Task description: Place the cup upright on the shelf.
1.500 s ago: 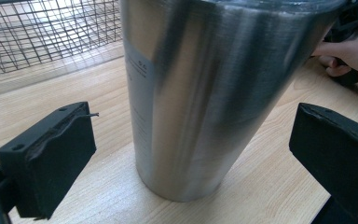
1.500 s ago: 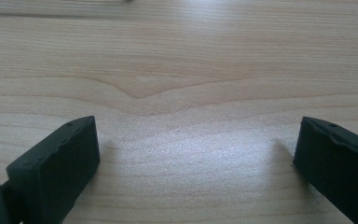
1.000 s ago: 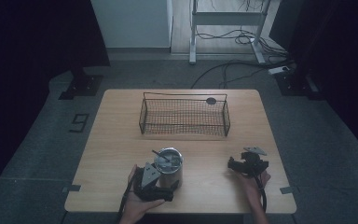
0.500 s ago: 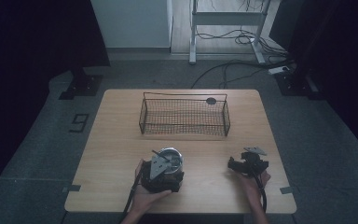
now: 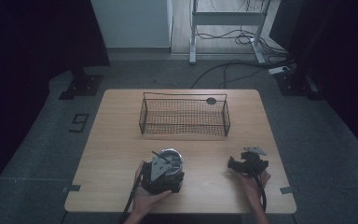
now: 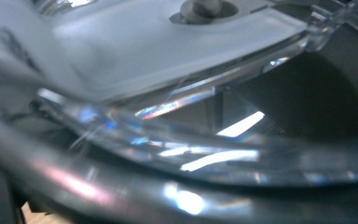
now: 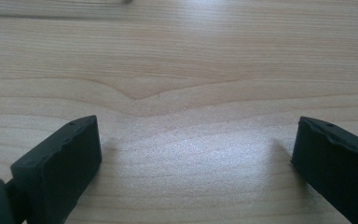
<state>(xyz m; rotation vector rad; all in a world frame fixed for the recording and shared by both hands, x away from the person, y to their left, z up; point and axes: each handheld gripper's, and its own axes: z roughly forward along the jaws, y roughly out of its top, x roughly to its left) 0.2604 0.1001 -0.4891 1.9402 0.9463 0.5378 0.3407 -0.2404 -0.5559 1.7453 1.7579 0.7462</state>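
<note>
L tongs [image 5: 164, 169] drawn back w/ jar [image 5: 169, 160], R tongs [image 5: 248, 163] resting

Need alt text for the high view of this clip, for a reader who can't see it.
A person's two hands hold grippers at the near edge of a wooden table: the left gripper is at a round metal pot with a glass lid, the right gripper rests apart on bare wood. A wire basket stands farther back.

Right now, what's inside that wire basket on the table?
From the high view, the wire basket looks empty: through its mesh only the wooden table shows. A small dark round thing sits by its far right rim; whether it lies inside or behind cannot be told.
</note>
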